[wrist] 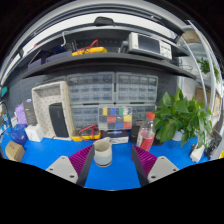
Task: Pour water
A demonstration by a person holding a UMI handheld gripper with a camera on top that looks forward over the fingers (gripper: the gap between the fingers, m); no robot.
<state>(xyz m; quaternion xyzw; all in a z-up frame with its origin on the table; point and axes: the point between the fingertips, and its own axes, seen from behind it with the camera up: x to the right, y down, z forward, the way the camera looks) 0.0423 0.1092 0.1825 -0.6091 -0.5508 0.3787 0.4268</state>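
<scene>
1. A white cup point(103, 152) stands upright on the blue desk point(115, 172), between the fingertips and just ahead of them.
2. The gripper point(112, 160) is released, a gap at either side of the cup.
3. A bottle with a red cap point(147, 133) stands to the right, beside a green plant point(182, 115).
4. A shelf point(100, 60) runs behind.

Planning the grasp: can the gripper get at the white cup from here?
Probably yes. The gripper is open, and the white cup stands upright on the blue table just ahead of it, about in line with the gap. Nothing lies between them; the red-capped bottle stands off to the side.
</scene>
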